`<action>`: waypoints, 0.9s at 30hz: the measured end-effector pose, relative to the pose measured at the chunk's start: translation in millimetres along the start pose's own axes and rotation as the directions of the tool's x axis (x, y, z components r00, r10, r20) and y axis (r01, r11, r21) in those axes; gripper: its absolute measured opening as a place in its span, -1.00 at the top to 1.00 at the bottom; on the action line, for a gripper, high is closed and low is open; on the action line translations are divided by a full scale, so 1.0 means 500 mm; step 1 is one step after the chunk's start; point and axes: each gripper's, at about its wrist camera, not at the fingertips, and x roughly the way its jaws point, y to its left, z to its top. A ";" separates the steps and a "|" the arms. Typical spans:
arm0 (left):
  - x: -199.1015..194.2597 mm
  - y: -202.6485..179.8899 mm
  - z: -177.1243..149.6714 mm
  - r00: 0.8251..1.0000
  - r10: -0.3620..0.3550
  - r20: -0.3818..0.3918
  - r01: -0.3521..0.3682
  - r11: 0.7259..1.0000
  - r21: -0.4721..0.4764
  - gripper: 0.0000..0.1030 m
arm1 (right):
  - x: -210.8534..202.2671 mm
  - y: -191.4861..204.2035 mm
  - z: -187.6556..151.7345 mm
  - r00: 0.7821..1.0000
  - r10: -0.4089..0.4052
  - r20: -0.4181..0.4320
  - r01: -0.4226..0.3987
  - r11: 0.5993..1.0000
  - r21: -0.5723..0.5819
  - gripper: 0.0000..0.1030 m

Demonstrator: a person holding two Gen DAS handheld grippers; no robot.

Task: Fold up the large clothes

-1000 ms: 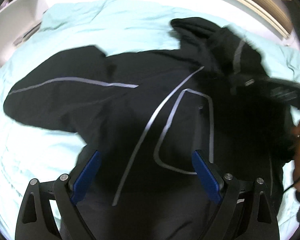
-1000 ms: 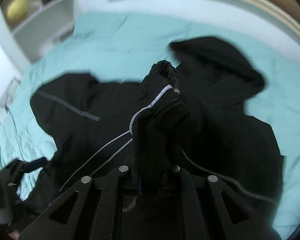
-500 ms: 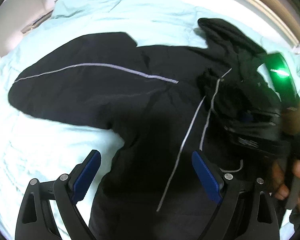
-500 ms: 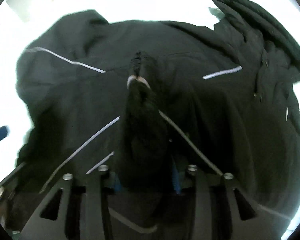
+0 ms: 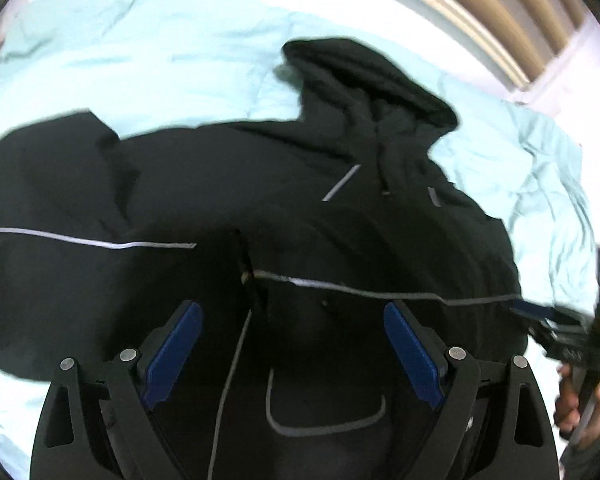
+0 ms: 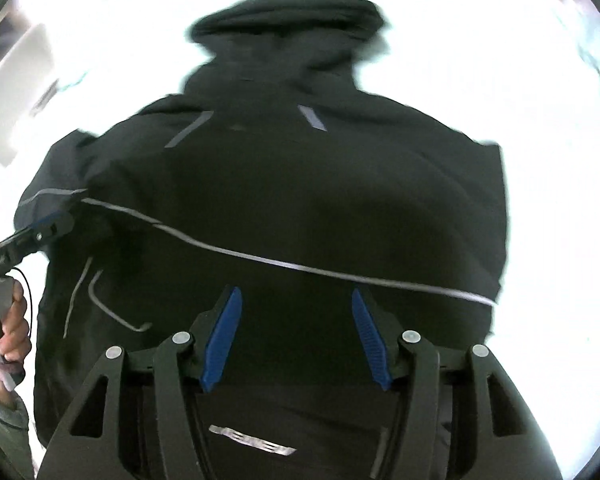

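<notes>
A black hooded jacket (image 5: 260, 200) with thin grey reflective stripes lies spread on a pale teal bed sheet (image 5: 160, 60), hood (image 5: 364, 76) toward the far side. One sleeve lies folded across the body, its stripe (image 6: 260, 258) running sideways. My left gripper (image 5: 296, 320) hovers open over the jacket's lower middle with nothing between its blue pads. My right gripper (image 6: 296, 320) is above the folded sleeve; its jaws are opening and no cloth sits between them. Each gripper shows at the edge of the other's view, held by a hand (image 5: 580, 396).
A wooden slatted headboard (image 5: 500, 20) runs along the far side of the bed. A white shelf unit (image 6: 16, 92) stands at the left beyond the bed. Bare sheet surrounds the jacket on the far and right sides.
The right gripper carried the sleeve across the jacket, let it go and opened; the sleeve now lies flat on the body. The left gripper shifted over the jacket, still open.
</notes>
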 end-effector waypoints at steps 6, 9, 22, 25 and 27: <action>0.085 0.015 0.024 0.996 0.018 -0.093 -0.022 0.999 -0.043 0.59 | 0.009 -0.026 -0.005 1.000 -0.027 0.013 0.027 1.000 0.012 -0.15; 0.042 0.012 0.037 1.000 -0.008 -0.010 0.008 0.999 -0.041 0.65 | 0.008 -0.021 -0.004 0.997 -0.064 0.031 0.064 0.998 0.002 -0.15; 0.095 0.131 0.024 0.989 0.077 -0.129 -0.093 0.988 -0.125 0.60 | 0.155 -0.054 -0.006 0.988 -0.150 -0.048 0.152 0.988 0.032 -0.11; 0.088 0.127 0.022 0.991 0.082 -0.103 -0.095 0.986 -0.137 0.59 | 0.175 -0.054 -0.007 0.986 -0.157 -0.057 0.159 0.987 0.038 -0.11; 0.066 0.118 0.014 0.992 0.101 -0.075 -0.110 0.986 -0.126 0.53 | 0.166 -0.056 -0.004 0.987 -0.147 -0.068 0.150 0.988 0.045 -0.11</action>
